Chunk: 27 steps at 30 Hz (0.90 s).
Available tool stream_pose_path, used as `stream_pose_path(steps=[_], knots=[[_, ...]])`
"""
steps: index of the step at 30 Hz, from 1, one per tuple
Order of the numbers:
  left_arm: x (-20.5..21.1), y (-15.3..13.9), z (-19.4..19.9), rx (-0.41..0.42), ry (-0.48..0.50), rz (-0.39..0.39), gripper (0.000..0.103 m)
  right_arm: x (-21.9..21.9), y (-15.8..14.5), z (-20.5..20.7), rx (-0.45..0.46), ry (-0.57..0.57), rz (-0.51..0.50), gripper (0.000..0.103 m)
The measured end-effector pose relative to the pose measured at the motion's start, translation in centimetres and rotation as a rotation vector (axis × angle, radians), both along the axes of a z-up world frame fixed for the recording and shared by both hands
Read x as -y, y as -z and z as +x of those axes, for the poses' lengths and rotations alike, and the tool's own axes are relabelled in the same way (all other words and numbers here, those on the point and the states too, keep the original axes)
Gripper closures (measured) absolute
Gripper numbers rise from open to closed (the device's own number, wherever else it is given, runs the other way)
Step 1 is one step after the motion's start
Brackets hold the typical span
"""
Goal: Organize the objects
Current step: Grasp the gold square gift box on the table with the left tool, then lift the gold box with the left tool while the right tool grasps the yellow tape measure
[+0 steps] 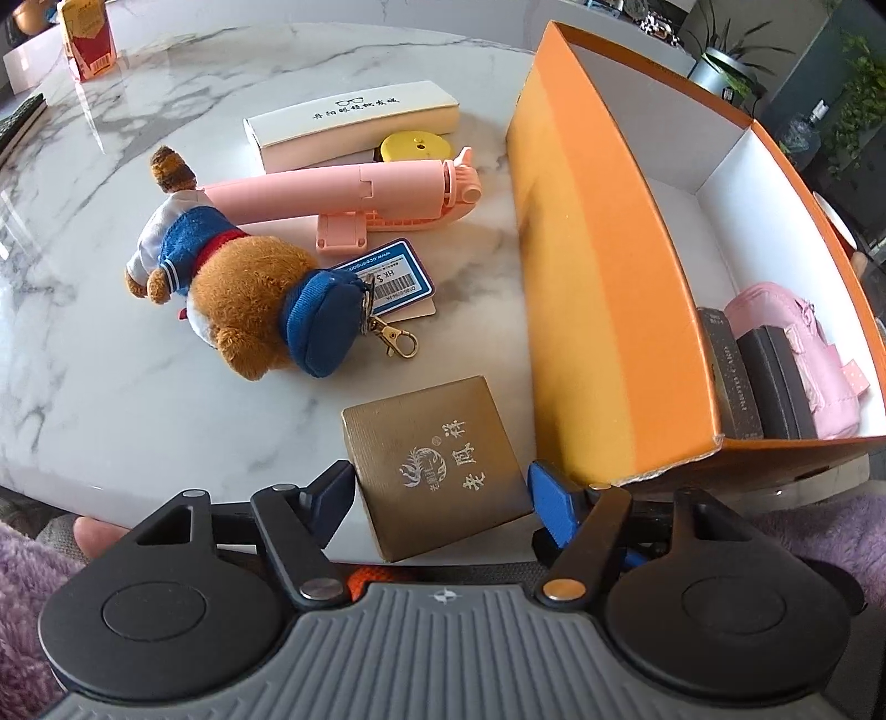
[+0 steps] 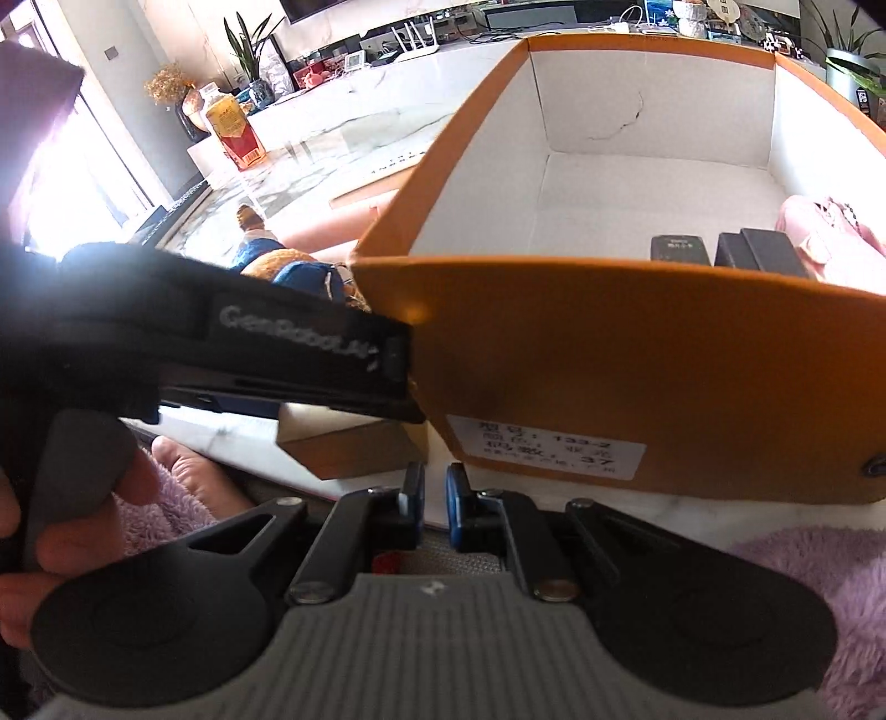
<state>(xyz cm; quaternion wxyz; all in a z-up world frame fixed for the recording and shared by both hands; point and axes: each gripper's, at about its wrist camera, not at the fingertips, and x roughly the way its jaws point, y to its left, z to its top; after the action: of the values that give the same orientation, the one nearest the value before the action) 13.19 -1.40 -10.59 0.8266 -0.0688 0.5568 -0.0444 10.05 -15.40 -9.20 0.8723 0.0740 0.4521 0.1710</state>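
A gold gift box point(image 1: 432, 459) with silver characters lies at the near edge of the marble table point(image 1: 166, 410). My left gripper point(image 1: 441, 482) stands wide open astride it, one fingertip close beside each side; I see no squeeze on it. The right wrist view shows the same gold box point(image 2: 354, 448) under the left gripper's black body point(image 2: 277, 343). Right of it stands an open orange shoebox point(image 1: 598, 277) holding two dark cases point(image 1: 731, 376) and a pink pouch point(image 1: 819, 360). My right gripper point(image 2: 436, 498) is shut and empty, just in front of the shoebox's labelled end point(image 2: 609, 360).
Further back on the table lie a plush bear in blue point(image 1: 243, 293) with a keyring clasp, a price card point(image 1: 398, 277), a pink folding fan point(image 1: 343, 194), a white glasses case point(image 1: 354, 122) and a yellow round thing point(image 1: 415, 147). A red-and-yellow carton point(image 1: 86, 39) stands far left.
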Motion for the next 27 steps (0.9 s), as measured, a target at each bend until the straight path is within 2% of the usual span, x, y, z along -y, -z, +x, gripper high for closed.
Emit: stream_pose_path(steps=[3, 5, 7, 10, 12, 17, 22, 27], knots=[[-0.4, -0.4, -0.2, -0.024, 0.06, 0.067, 0.024, 0.1, 0.1, 0.1, -0.001, 0.001, 0.003, 0.093], [-0.7, -0.7, -0.5, -0.009, 0.062, 0.119, 0.024, 0.0, 0.1, 0.2, 0.002, -0.004, -0.002, 0.092], [-1.0, -0.8, -0.5, 0.006, 0.046, 0.136, 0.021, -0.1, 0.0, 0.2, 0.005, -0.011, -0.006, 0.092], [-1.4, -0.3, -0.2, -0.006, 0.025, 0.105, 0.023, -0.3, -0.1, 0.2, 0.01, -0.018, -0.013, 0.092], [-1.4, -0.2, -0.3, -0.001, 0.019, 0.104, 0.03, -0.4, -0.3, 0.2, 0.015, -0.02, -0.02, 0.092], [-2.2, -0.8, -0.9, 0.021, 0.02, 0.082, 0.032, -0.9, -1.3, 0.1, 0.023, -0.042, -0.027, 0.092], [-3.9, -3.8, -2.6, 0.074, 0.048, -0.006, 0.032, -1.0, -4.3, -0.7, 0.038, -0.088, -0.01, 0.092], [-5.2, -7.4, -2.3, 0.169, 0.088, -0.023, 0.032, -2.3, -9.1, 0.5, 0.106, -0.17, -0.067, 0.092]])
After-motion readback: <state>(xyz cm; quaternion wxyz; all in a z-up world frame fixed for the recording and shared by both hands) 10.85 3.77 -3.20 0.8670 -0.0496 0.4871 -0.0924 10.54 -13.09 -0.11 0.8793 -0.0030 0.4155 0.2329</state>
